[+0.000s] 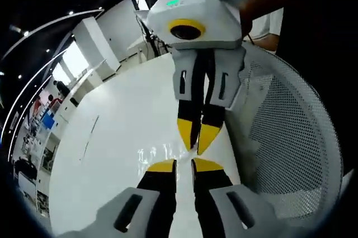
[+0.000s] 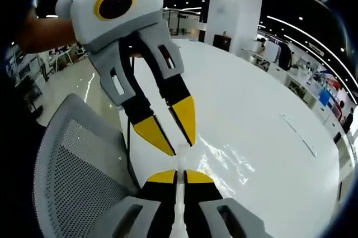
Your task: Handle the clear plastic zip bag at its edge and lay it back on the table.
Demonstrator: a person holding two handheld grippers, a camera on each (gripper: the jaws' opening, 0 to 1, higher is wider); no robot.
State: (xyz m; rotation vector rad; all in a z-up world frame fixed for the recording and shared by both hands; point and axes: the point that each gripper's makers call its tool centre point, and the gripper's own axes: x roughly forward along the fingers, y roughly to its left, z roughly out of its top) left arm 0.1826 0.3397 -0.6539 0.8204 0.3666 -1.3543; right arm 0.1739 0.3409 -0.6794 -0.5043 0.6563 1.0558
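Note:
The clear zip bag (image 1: 156, 153) shows as faint glints on the white round table (image 1: 123, 109), close to its near edge. In the right gripper view the bag (image 2: 224, 157) spreads to the right of my jaws, its pale edge strip running up between them. My right gripper (image 2: 180, 177) is shut on that edge. In the left gripper view the right gripper (image 1: 196, 147) reaches down from above with its tips together. My left gripper (image 1: 184, 163) faces it tip to tip with a narrow gap between its yellow jaws. The left gripper (image 2: 183, 148) straddles the bag's edge.
A grey mesh chair back (image 1: 291, 137) stands against the table edge (image 2: 72, 160), right beside both grippers. A thin line-like object (image 1: 89, 137) lies farther out on the table (image 2: 296, 132). A person's arm (image 2: 45, 31) holds the left gripper. Office desks and pillars stand behind.

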